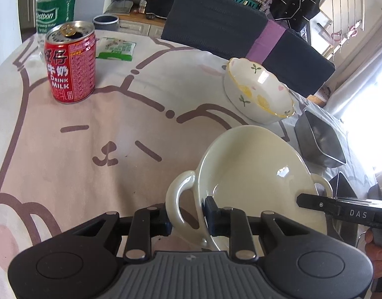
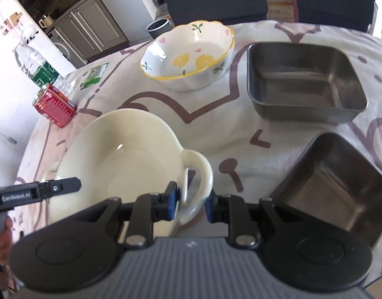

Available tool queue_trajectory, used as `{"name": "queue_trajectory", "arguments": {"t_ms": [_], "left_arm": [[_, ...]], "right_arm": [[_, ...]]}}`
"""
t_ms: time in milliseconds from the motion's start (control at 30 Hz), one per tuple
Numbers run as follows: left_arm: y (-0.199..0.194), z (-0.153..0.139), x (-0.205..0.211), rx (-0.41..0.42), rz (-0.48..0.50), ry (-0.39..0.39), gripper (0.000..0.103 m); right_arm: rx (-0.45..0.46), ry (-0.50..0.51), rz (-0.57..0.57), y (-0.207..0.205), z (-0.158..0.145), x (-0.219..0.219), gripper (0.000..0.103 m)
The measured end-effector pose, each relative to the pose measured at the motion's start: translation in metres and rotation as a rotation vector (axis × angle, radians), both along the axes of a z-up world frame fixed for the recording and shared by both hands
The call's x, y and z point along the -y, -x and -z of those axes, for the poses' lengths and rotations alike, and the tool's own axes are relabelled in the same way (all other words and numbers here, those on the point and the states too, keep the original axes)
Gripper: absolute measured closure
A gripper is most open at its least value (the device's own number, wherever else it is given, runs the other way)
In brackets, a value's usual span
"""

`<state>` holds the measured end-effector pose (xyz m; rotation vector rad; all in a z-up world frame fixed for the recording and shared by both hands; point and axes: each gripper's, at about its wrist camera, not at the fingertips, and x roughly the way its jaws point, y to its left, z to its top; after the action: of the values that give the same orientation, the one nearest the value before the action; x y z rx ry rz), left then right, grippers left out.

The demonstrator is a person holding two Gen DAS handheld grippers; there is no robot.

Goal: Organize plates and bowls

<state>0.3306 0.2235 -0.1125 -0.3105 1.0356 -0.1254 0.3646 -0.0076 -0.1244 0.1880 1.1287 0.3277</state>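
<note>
Closest to you, your left tool [image 1: 188, 216] was clamped on one loop handle of the cream two-handled ceramic bowl [image 1: 253, 174]. One pad sat outside the loop and the other pressed just inside the rim. Your right tool [image 2: 191, 203] gripped the opposite handle the same way, with one blue pad at the root of the loop and the other against its outer curve.

That put the bowl between your two tools, at the near edge of the desk [image 1: 116, 174] with its pink cartoon-print cloth. Its long axis, handle to handle, ran straight across from one tool to the other. Its mouth faced up and was empty. I could not tell whether its base touched the cloth.

Beyond it stood the white scalloped bowl with a yellow rim and lemon print [image 2: 188, 57], upright and apart from the cream one. Beside that was a square stainless steel tray [image 2: 305, 79], and a second square steel tray [image 2: 335, 186] lay nearer, just by your right tool.

Well off on the far left side stood a red milk drink can [image 1: 70, 62] with its tab open. A clear water bottle with a green label [image 1: 55, 7] rose behind it, and a green-and-white packet [image 1: 116, 48] lay flat nearby.
</note>
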Motion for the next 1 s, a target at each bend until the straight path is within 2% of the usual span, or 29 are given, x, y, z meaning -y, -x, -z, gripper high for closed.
{"name": "queue_trajectory", "arguments": {"t_ms": [67, 233, 433, 533, 1000], "left_arm": [[0.003, -0.001, 0.001, 0.002, 0.001, -0.008, 0.075], [0.008, -0.001, 0.002, -0.003, 0.004, -0.022, 0.075], [0.004, 0.005, -0.006, -0.019, -0.019, 0.016, 0.074], [0.0, 0.007, -0.01, -0.028, -0.035, 0.022, 0.069], [-0.004, 0.002, -0.008, -0.022, -0.035, 0.006, 0.071]], "right_arm": [[0.019, 0.028, -0.013, 0.003, -0.001, -0.003, 0.075], [0.013, 0.021, -0.022, 0.007, -0.001, -0.003, 0.075], [-0.043, -0.068, 0.02, -0.001, 0.006, 0.008, 0.078], [-0.056, -0.088, 0.023, -0.003, 0.006, 0.01, 0.077], [-0.028, -0.069, 0.014, -0.002, 0.003, 0.01, 0.071]]}}
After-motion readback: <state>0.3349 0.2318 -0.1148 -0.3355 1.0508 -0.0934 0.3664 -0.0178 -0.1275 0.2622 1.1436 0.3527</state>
